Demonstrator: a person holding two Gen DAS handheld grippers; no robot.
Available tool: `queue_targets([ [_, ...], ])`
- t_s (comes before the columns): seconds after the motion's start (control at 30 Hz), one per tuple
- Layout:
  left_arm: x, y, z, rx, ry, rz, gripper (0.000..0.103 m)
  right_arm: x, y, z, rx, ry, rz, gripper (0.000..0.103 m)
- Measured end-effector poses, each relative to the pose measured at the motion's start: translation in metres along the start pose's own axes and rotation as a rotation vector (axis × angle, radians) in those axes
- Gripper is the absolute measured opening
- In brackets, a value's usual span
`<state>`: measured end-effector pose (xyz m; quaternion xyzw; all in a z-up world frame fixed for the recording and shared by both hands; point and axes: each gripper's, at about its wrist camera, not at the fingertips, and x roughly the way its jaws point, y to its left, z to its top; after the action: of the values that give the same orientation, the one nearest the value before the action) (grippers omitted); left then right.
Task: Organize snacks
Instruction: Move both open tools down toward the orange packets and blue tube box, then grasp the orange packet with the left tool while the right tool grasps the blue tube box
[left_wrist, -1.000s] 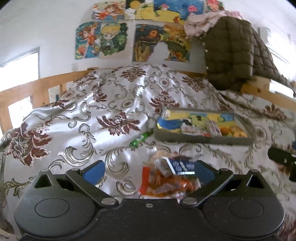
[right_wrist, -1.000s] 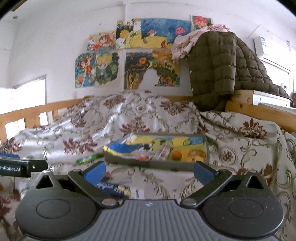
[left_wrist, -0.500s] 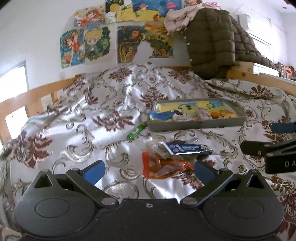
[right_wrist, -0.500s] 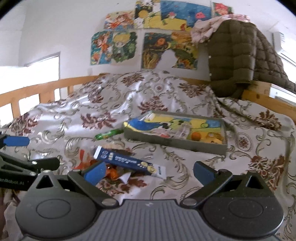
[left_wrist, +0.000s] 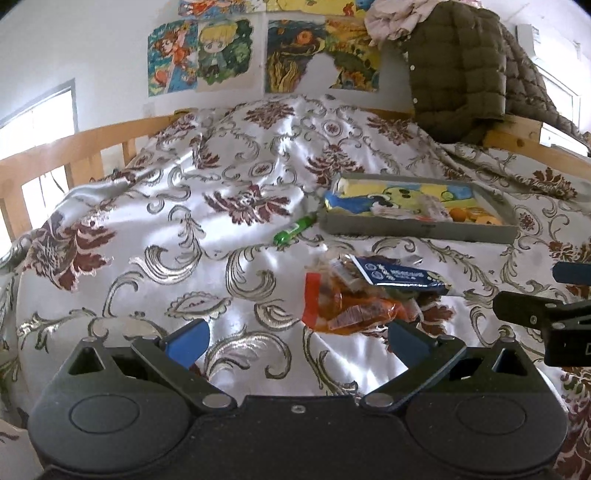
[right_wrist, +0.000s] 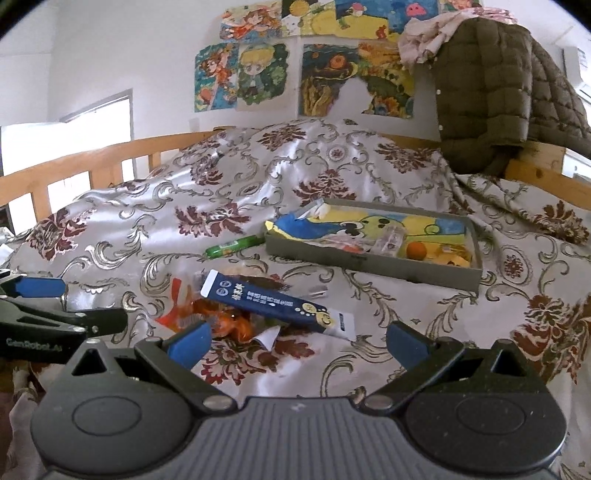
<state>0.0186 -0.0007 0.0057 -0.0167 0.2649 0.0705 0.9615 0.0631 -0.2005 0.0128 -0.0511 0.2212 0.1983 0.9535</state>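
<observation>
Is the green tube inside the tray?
No, the green tube lies on the bedspread just left of the tray.

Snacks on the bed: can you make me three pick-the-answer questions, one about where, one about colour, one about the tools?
1. Where does the dark blue box lie?
A. inside the tray
B. on top of the orange snack bag
C. on the jacket

2. What colour is the small tube left of the grey tray?
A. green
B. pink
C. black

3. How are the left tool and right tool?
A. both open, empty
B. both shut on snacks
C. one holds the tray

Answers: 1 B, it rests across the orange snack bag. 2 A, bright green. 3 A, fingers apart, nothing between.
</observation>
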Motion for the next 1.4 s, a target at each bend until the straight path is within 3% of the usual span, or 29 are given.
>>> queue_targets([
  [0.7,0.035,-0.025,0.007,0.054,0.069,0.037,0.102,0.025,-0.020,0.005,0.019,0.083,0.001,0.103],
  [0.9,0.052,-0.025,0.012,0.048,0.116,0.029,0.102,0.039,-0.023,0.008,-0.038,0.104,0.028,0.103],
  [1.27,0.089,-0.038,0.021,0.196,0.178,-0.033,0.102,0.091,-0.031,0.006,-0.205,0.110,-0.038,0.103],
  [1.4,0.102,-0.042,0.024,0.249,0.195,-0.052,0.102,0.106,-0.027,0.002,-0.258,0.090,-0.010,0.101],
])
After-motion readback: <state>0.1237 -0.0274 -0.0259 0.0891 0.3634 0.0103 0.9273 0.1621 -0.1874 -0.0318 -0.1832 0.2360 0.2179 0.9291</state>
